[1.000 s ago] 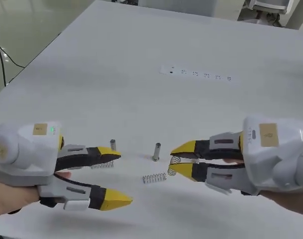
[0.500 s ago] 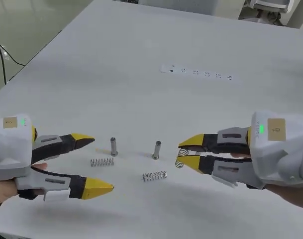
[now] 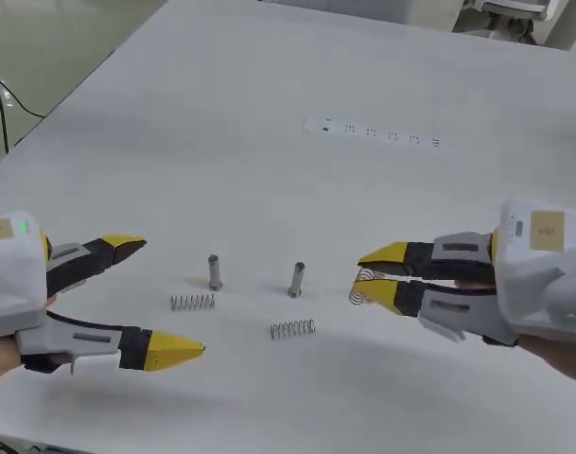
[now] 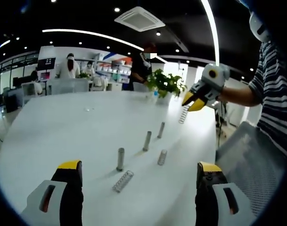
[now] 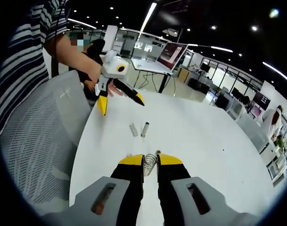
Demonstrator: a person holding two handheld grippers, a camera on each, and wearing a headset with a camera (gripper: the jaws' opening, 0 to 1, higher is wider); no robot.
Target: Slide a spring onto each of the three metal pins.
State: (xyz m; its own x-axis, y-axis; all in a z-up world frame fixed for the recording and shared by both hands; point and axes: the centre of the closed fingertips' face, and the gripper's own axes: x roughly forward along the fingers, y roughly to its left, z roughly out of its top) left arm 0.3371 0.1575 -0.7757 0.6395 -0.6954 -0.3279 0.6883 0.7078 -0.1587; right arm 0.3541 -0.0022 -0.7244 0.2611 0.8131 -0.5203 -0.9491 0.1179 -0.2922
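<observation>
Two short metal pins (image 3: 214,271) (image 3: 297,280) stand upright on the white table (image 3: 269,170). The left gripper view shows three pins (image 4: 120,158) (image 4: 147,140) (image 4: 161,130) in a row. Two loose springs (image 3: 192,302) (image 3: 292,328) lie in front of the pins. My right gripper (image 3: 373,276) hovers to the right of the pins, shut on a third spring (image 3: 361,287), which sits between its tips (image 5: 150,159). My left gripper (image 3: 153,298) is open wide, left of the pins, with nothing between its jaws (image 4: 138,166).
A flush power strip (image 3: 377,137) lies further back on the table. The table's left edge (image 3: 70,95) runs diagonally. A mesh chair (image 5: 35,141) stands at the near side. People stand in the background (image 4: 70,66).
My left gripper has drawn back to the left, away from the pins and springs. My right gripper has shifted slightly right, still shut on its spring.
</observation>
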